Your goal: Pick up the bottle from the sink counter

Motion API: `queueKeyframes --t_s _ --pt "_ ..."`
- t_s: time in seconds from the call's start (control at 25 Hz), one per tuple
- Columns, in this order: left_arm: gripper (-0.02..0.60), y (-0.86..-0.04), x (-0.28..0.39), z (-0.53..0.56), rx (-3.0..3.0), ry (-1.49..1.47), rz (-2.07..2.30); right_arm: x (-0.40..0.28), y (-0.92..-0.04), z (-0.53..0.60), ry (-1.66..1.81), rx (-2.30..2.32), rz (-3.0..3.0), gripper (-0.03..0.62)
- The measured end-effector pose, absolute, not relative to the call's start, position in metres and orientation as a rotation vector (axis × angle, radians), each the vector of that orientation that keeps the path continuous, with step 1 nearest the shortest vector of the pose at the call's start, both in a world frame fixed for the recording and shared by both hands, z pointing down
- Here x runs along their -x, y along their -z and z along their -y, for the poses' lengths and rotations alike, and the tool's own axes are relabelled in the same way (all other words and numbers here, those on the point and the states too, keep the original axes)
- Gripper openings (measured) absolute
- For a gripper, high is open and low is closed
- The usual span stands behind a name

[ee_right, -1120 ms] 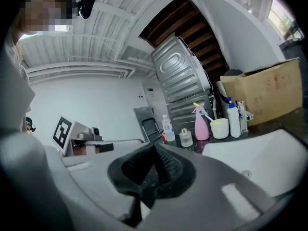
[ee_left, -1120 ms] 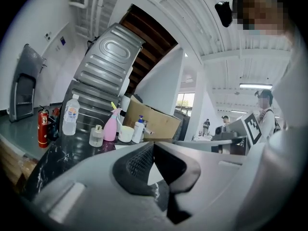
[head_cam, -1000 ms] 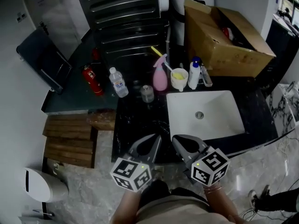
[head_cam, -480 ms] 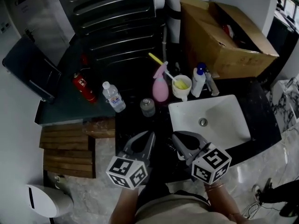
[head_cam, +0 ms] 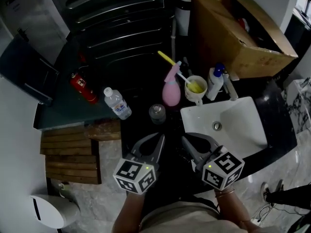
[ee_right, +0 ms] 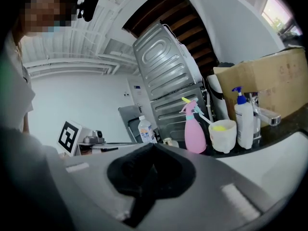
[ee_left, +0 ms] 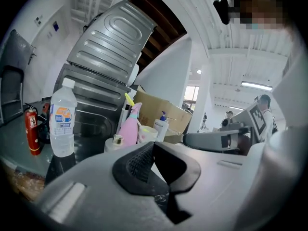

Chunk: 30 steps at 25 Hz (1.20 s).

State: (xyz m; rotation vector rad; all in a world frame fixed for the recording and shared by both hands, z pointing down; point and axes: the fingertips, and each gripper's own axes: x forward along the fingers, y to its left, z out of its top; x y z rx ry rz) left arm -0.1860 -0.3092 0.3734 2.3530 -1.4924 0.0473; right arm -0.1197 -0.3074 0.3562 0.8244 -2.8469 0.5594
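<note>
A clear water bottle with a white cap stands at the left end of the dark sink counter; it also shows in the left gripper view. A pink spray bottle and a white pump bottle stand behind the sink. My left gripper and right gripper hover side by side over the counter's near edge, both shut and empty, short of all the bottles. In the right gripper view the pink spray bottle is straight ahead.
A small capped jar sits between my grippers and the pink bottle. A white cup holds a yellow brush. The white sink basin lies right, a cardboard box behind it, a red fire extinguisher at far left.
Both grippers have moved forward toward the counter, still shut. The bottles and the jar now lie nearer to their tips in the head view.
</note>
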Motion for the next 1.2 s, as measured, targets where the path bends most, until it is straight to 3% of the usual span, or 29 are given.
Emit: queueKeyframes --t_s 1.04,1.2 --pt "0.006 -0.430 0.236 0.373 -2.264 -0.191 1.495 0.141 -0.409 0.356 -0.666 -0.839 2.719 0.003" --pt "0.066 -0.435 0.238 0.379 -2.272 -0.211 1.490 0.143 -0.412 0.360 -0.657 -0.847 2.702 0.003"
